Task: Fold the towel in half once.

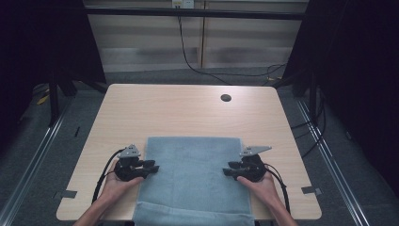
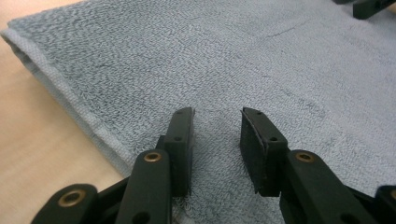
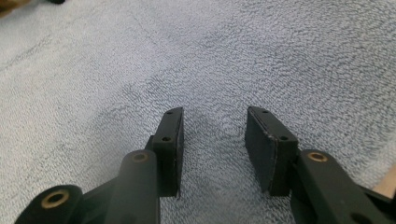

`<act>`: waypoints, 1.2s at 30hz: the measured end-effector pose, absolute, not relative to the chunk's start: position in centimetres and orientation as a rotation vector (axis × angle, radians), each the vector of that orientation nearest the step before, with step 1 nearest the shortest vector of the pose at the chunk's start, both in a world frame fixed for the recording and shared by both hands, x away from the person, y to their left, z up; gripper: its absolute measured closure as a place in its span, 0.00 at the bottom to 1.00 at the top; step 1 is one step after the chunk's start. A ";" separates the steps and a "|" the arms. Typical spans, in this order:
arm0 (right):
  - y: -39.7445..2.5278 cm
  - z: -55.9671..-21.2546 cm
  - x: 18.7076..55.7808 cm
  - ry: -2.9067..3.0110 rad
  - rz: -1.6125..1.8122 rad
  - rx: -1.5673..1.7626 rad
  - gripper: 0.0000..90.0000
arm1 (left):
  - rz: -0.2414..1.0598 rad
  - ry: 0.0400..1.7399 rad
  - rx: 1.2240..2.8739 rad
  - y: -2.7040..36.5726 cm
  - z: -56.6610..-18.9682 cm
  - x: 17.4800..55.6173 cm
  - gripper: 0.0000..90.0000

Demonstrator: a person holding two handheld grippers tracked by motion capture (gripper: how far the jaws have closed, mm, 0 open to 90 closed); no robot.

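Blue-grey terry cloth covers the near middle of the pale wooden desk (image 1: 188,108): from the high view, a towel (image 1: 190,174) lies spread flat, its near end hanging over the desk's front edge. The person's two hands come in from below, the left gripper (image 1: 153,168) at the towel's left border and the right gripper (image 1: 227,172) at its right border, both pointing inward over the cloth. A dark round hole (image 1: 226,98) sits in the desk farther back.

From the left gripper view, the jaws stand apart with a narrow gap, nothing between them, resting low over the towel (image 2: 196,70) just inside its hemmed edge, where the cloth looks doubled. Bare desk (image 2: 32,140) shows beside it.

From the right gripper view, the jaws are likewise parted and hold nothing; the towel (image 3: 187,60) beneath them is smooth, with only faint creases.

By my reckoning the work has barely begun: the towel is laid out, neither side pinched, so gripping and whatever fold follows remain to do.
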State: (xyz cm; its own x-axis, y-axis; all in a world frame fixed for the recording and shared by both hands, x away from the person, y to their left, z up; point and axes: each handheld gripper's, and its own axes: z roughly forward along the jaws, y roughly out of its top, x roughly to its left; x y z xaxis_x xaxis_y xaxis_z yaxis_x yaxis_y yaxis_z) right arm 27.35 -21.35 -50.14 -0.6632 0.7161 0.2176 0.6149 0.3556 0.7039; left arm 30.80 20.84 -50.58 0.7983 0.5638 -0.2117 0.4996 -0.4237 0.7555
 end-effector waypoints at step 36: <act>-25.8 -50.0 32.5 2.306 1.162 1.345 0.51 | 0.131 0.896 2.002 20.9 -48.9 37.2 0.55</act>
State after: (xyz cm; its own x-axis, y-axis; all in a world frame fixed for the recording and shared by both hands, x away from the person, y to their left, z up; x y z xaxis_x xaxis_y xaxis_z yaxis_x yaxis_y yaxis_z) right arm 32.49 -25.85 -49.96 -0.5524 0.8132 0.1833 0.6313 0.2645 0.7290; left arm 37.20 20.95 -48.95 0.7307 0.6375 -0.2442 0.5408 -0.3223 0.7770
